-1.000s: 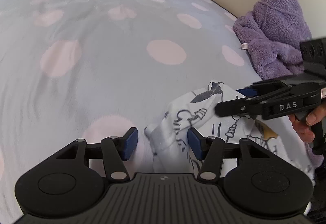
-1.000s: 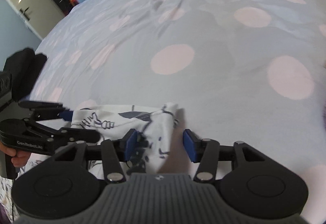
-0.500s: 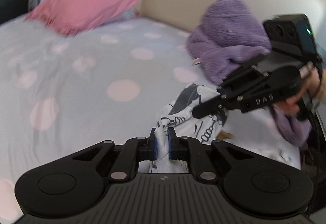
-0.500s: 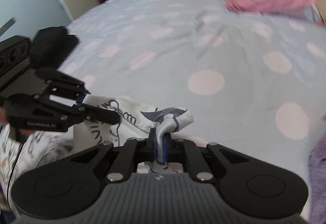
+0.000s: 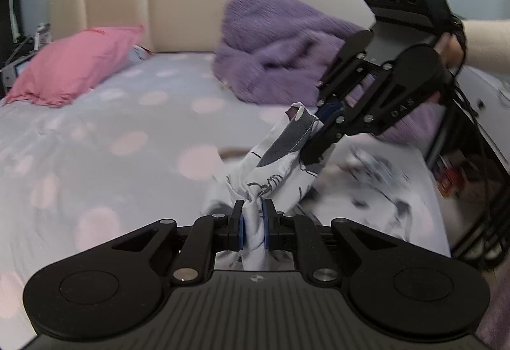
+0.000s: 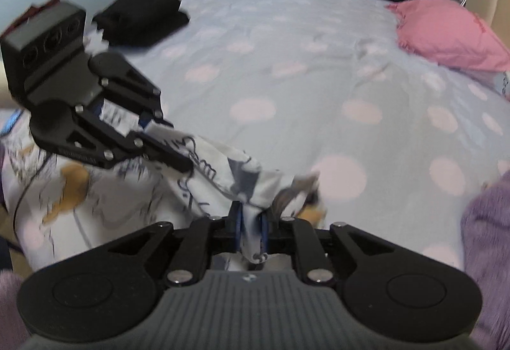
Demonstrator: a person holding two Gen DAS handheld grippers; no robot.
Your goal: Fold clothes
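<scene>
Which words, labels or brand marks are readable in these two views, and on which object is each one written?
"DAS": raised letters on the arm of the right tongs, left wrist view; faint, upside down.
Embossed line on the arm of the left tongs, right wrist view: too blurred to read.
Small round emblem on each camera's own tongs body: a symbol, no letters.
Printed white garment: drawings only, no legible words.

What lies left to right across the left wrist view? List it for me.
Pink pillow → left gripper shut on the printed garment → purple fleece → right gripper, clamping the garment's other end.
</scene>
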